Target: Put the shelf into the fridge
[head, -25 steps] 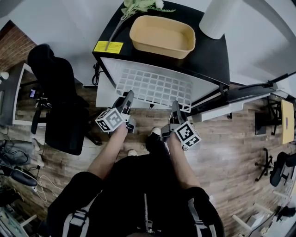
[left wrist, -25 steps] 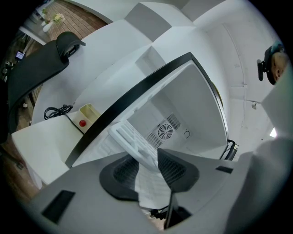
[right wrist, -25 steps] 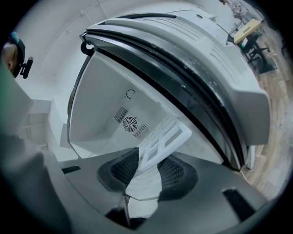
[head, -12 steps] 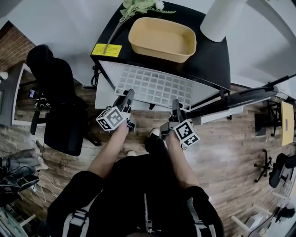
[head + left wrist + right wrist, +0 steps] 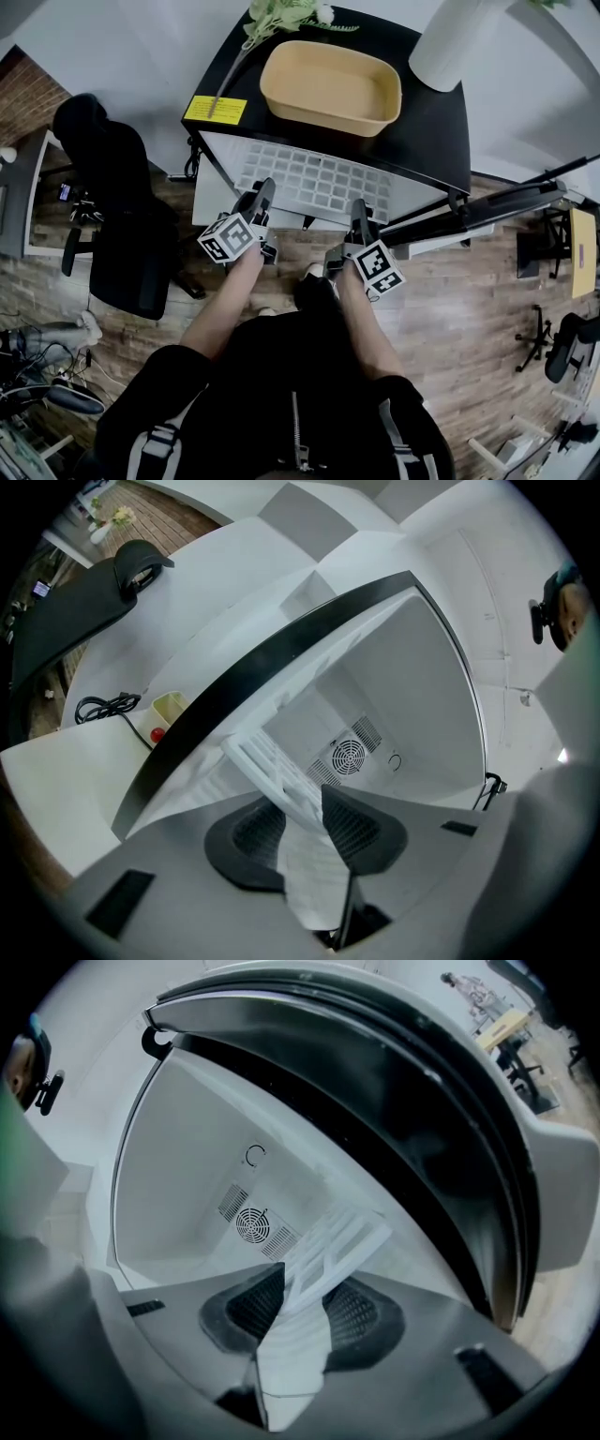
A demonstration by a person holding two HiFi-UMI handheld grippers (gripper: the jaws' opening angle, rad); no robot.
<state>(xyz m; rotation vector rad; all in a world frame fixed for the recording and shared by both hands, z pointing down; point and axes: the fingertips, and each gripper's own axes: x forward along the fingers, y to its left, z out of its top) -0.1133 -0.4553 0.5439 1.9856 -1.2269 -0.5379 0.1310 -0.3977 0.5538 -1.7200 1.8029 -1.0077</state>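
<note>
The shelf point(image 5: 314, 178) is a white grid of thin bars. It lies in the upper middle of the head view, with its far part under the black top of the fridge point(image 5: 431, 122) and its near edge outside, towards the person.

The left tool point(image 5: 265, 192) has this near edge on the left side. In the left gripper view the shelf point(image 5: 272, 766) runs between the two pads of the left tool point(image 5: 302, 808), and the jaws are closing on it. The right tool point(image 5: 359, 210) grips the same edge further to the right. In the right gripper view the pads of the right tool point(image 5: 305, 1302) press on the shelf point(image 5: 342, 1237), which points into the white inside of the fridge, towards the fan point(image 5: 252, 1225) on the back wall.

I judge that the shelf is light and quite stiff, but the thin bars may flex or twist if only one side is pushed. The smooth plastic looks a little slippery. The best hold is probably the thicker front border, one tool near each corner. That way the shelf can go in level and not jam on the side walls. The tan tub point(image 5: 330, 73) on top of the fridge is not in the way.
</note>
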